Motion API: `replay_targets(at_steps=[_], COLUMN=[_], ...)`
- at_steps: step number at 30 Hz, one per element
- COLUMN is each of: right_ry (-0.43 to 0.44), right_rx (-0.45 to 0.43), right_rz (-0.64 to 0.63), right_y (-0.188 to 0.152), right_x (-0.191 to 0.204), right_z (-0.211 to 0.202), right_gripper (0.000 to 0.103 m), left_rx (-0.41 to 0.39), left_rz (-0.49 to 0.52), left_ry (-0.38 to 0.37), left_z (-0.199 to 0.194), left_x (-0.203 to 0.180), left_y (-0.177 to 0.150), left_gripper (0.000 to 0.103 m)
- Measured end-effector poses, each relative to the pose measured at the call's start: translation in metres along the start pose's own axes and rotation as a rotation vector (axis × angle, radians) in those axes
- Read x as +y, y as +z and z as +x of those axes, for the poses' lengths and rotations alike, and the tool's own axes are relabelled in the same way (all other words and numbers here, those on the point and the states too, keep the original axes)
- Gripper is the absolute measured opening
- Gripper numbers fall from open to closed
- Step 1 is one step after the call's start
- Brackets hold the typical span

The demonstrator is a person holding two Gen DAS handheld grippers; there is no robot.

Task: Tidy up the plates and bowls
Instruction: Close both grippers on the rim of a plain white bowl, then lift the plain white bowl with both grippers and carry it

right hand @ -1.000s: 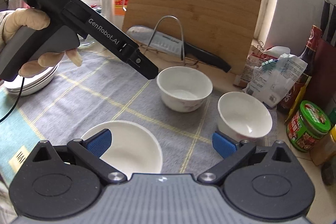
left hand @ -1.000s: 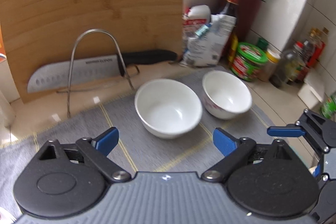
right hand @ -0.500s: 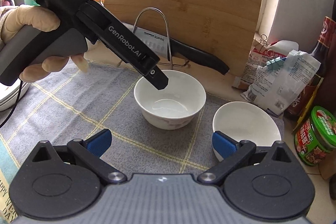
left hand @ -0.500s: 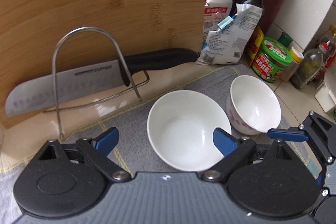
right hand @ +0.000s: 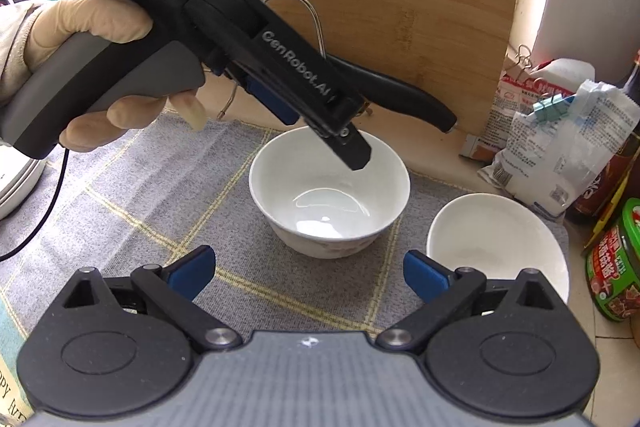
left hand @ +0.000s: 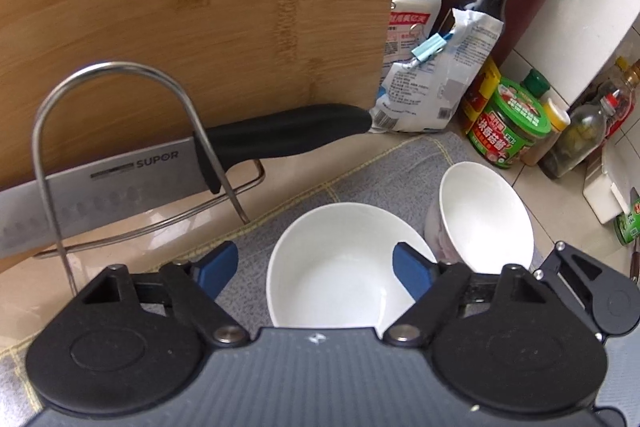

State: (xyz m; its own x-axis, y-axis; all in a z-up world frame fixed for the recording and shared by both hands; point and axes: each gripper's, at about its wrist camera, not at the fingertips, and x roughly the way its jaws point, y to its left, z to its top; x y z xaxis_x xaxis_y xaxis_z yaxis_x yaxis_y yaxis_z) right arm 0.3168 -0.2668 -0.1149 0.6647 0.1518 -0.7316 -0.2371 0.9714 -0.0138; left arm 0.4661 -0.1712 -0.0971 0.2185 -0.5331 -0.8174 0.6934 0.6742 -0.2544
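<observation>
White ceramic, left wrist view: the left gripper (left hand: 314,267), jaws closing but not yet pinching, straddles the near bowl's (left hand: 332,267) left rim — the grasping step. Next move, by judgement: finish closing on the rim. Right wrist view: the right gripper (right hand: 306,273), jaws closing yet spread, empty — second bowl (right hand: 496,247) just beside its right finger.

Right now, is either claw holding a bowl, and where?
Not yet. The left claw is closing across the left bowl's rim; the right claw is empty.
</observation>
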Motion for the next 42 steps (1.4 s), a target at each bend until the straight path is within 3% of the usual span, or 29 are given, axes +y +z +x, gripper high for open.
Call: replay_targets(at_steps=[11, 21, 25, 32, 36, 42], right_ry=[-0.02, -0.037, -0.05, -0.058, -0.068, -0.096], right_rx=[0.028, 0.032, 0.027, 0.022, 0.017, -0.011], right_rz=[0.012, 0.003, -0.01, -0.003, -0.006, -0.02], right_y=[0.01, 0.015, 0.016, 0.018, 0.018, 0.019], right_x=[0.003, 0.001, 0.002, 0.001, 0.001, 0.001], right_z=[0.022, 0.031, 0.032, 0.036, 0.037, 0.037], right_gripper=[0.092, 0.091, 0.092, 0.092, 0.093, 0.097], left_rx=[0.013, 0.037, 0.052, 0.06, 0.076, 0.088], left_rz=[-0.035, -0.028, -0.05, -0.055, -0.064, -0.086], left_ry=[-0.037, -0.085, -0.14, -0.163, -0.177, -0.255], left_z=[0.016, 0.026, 0.027, 0.028, 0.029, 0.028], left_x=[0.006, 0.005, 0.008, 0.007, 0.01, 0.016], left_y=[0.008, 0.009, 0.008, 0.009, 0.008, 0.008], left_gripper=[0.082, 0.084, 0.084, 0.099, 0.1, 0.1])
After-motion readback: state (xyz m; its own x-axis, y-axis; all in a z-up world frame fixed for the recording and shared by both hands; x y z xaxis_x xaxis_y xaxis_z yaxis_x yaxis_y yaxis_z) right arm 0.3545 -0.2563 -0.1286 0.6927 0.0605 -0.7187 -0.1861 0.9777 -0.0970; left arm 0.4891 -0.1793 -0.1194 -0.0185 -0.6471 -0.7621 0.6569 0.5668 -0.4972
